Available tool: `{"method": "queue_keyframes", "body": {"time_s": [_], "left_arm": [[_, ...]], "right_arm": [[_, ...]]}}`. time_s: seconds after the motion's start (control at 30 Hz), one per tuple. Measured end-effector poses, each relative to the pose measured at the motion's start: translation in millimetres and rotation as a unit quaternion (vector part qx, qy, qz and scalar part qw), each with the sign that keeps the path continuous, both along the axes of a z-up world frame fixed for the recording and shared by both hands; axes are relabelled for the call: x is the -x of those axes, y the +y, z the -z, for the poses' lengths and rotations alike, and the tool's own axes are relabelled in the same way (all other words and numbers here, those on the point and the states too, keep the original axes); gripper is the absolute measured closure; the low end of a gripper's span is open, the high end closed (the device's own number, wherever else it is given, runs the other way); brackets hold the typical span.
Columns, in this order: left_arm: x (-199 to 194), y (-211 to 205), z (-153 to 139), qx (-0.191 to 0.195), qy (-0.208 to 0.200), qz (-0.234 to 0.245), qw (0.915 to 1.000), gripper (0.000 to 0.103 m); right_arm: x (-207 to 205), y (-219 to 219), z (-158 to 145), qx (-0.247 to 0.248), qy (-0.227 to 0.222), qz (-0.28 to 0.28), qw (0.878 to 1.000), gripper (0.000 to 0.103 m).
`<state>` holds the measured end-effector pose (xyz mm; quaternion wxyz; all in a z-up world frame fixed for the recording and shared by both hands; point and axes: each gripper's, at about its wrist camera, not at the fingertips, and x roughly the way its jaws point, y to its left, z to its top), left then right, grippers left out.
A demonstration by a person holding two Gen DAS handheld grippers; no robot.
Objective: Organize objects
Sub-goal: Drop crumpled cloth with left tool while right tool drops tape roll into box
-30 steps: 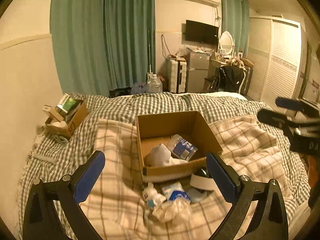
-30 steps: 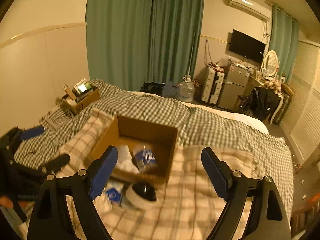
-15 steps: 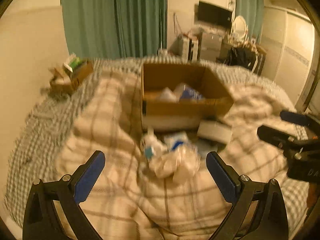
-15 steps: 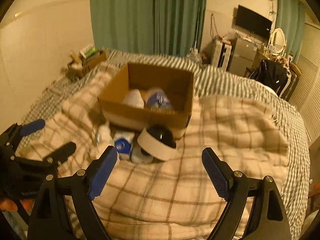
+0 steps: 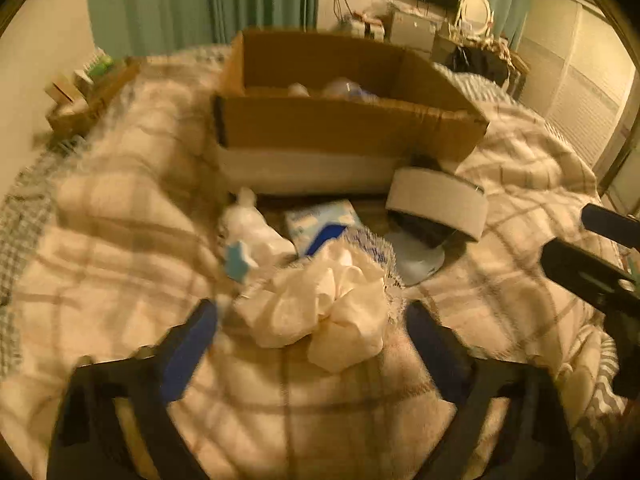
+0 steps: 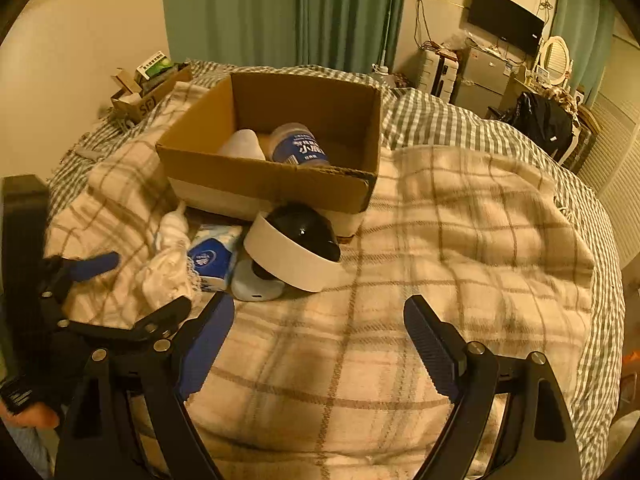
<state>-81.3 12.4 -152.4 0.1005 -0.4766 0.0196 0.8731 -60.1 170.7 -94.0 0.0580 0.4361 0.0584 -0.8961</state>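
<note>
2 hand-held grippers hang over the bed: the left hand-held gripper (image 5: 312, 320), jaws just narrowing but unclenched, straddles a crumpled white cloth (image 5: 320, 312). Right hand-held gripper (image 6: 320, 320) is released above bare blanket (image 6: 460, 240). Only its view shows inside the cardboard box (image 6: 272, 188) ahead, holding a blue-labelled bottle (image 6: 298, 146).

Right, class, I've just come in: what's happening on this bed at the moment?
A person is tidying loose items into a cardboard box. The left gripper, its jaws just closing, straddles a crumpled white cloth without pinching it. The right gripper hangs open near the dome camera. A bottle already lies in the box.
</note>
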Motion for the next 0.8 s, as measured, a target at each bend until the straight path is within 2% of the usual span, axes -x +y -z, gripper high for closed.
{"method": "queue_keyframes", "body": {"time_s": [0.03, 0.07, 0.1, 0.2, 0.4, 0.5, 0.63, 0.7, 0.8], "left_arm": [[3.6, -0.5, 5.7, -0.006, -0.012, 0.002, 0.9999, 0.036], [5.0, -0.8, 8.1, -0.01, -0.018, 0.003, 0.9998, 0.054], [4.3, -2.0, 9.4, -0.016, -0.021, 0.005, 0.9996, 0.067], [-1.5, -10.7, -1.0, -0.034, 0.001, 0.001, 0.9994, 0.079], [-8.9, -28.3, -31.2, -0.036, 0.037, -0.01, 0.9986, 0.079], [-8.3, -36.8, -33.1, -0.031, 0.041, -0.016, 0.9985, 0.079], [-5.2, -43.3, -28.3, -0.043, 0.031, -0.019, 0.9984, 0.079], [-2.9, -43.1, -23.9, -0.043, 0.025, -0.018, 0.9986, 0.079], [-1.4, -43.3, -19.5, -0.045, 0.018, -0.017, 0.9987, 0.079]], "right_arm": [[0.5, 0.6, 1.3, 0.0, -0.001, 0.001, 1.0, 0.016], [1.0, 0.4, 1.4, 0.0, -0.001, 0.001, 1.0, 0.016], [1.6, -0.4, 2.2, -0.001, -0.001, 0.0, 1.0, 0.016], [4.6, -4.9, 5.4, -0.009, -0.001, -0.008, 1.0, 0.016], [23.5, -25.5, 13.7, -0.052, 0.007, -0.045, 0.998, 0.016], [37.5, -35.2, 25.3, -0.08, -0.004, -0.06, 0.995, 0.016], [50.8, -36.0, 36.9, -0.095, -0.011, -0.058, 0.994, 0.017], [53.8, -36.3, 39.9, -0.097, -0.013, -0.059, 0.993, 0.019], [59.9, -37.3, 45.3, -0.093, -0.023, -0.07, 0.993, 0.036]]}}
